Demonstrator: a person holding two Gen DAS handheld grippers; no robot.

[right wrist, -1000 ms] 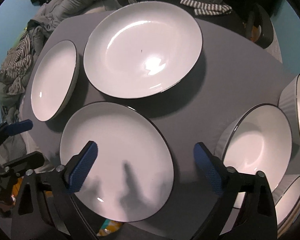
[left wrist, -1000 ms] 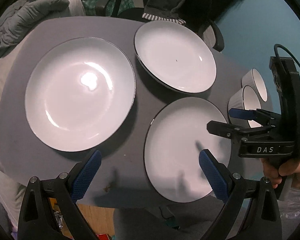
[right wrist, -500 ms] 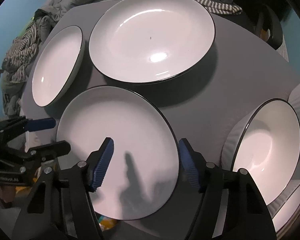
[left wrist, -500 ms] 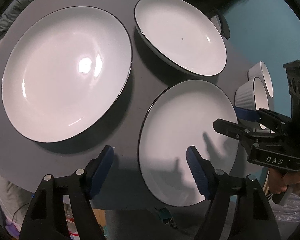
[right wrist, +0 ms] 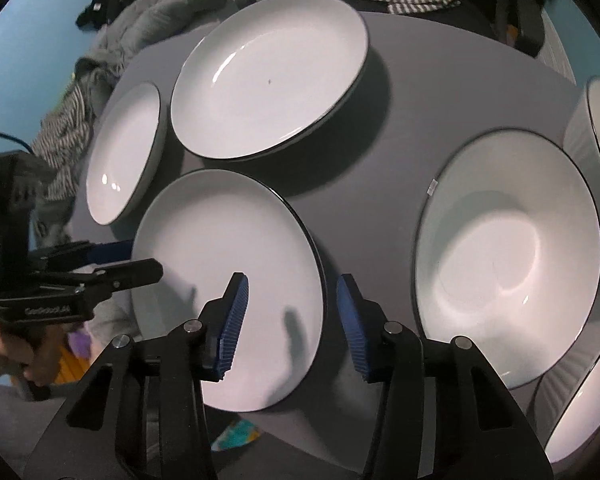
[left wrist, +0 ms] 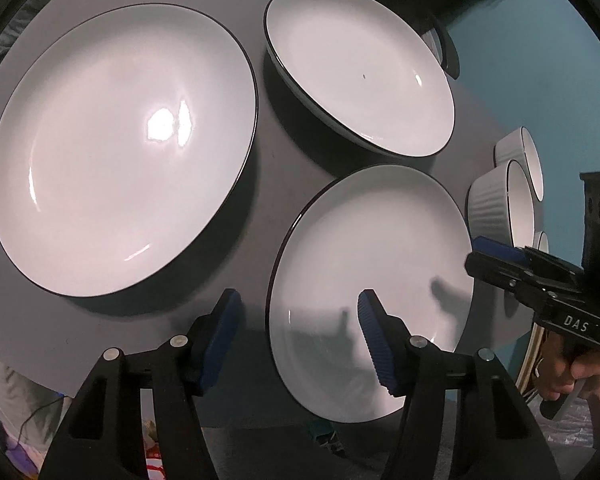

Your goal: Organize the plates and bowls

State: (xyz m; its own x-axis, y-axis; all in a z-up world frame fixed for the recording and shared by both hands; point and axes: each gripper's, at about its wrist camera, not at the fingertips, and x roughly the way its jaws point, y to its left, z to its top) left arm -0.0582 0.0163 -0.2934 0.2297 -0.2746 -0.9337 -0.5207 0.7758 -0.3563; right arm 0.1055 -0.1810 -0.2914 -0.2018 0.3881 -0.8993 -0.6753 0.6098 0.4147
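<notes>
A white dark-rimmed plate [left wrist: 372, 264] lies nearest on the grey table [left wrist: 100, 328]. My left gripper [left wrist: 298, 322] hangs over its left rim; the jaws are closing, the rim between them, pads not touching. In the right wrist view the same plate [right wrist: 220, 236] has its right rim between the closing jaws of my right gripper [right wrist: 292, 314], also without contact. Each gripper shows in the other's view: the right gripper [left wrist: 496, 258] at the plate's far side, the left gripper [right wrist: 116, 262] at its left edge. A large plate [left wrist: 120, 148] and a deeper plate [left wrist: 360, 72] lie beyond.
Ribbed white bowls [left wrist: 500, 204] stand at the table's right edge; the closest bowl [right wrist: 508, 252] sits just right of my right gripper, with two more bowls [right wrist: 598, 136] around it. Clothes [right wrist: 148, 20] and chairs crowd the far side. A person's hand [left wrist: 560, 372] holds the right gripper.
Both grippers' jaws have narrowed from wide open. The left gripper has sunk closer to the near plate's left rim. The right gripper has shifted so the plate's right rim sits between its pads.
</notes>
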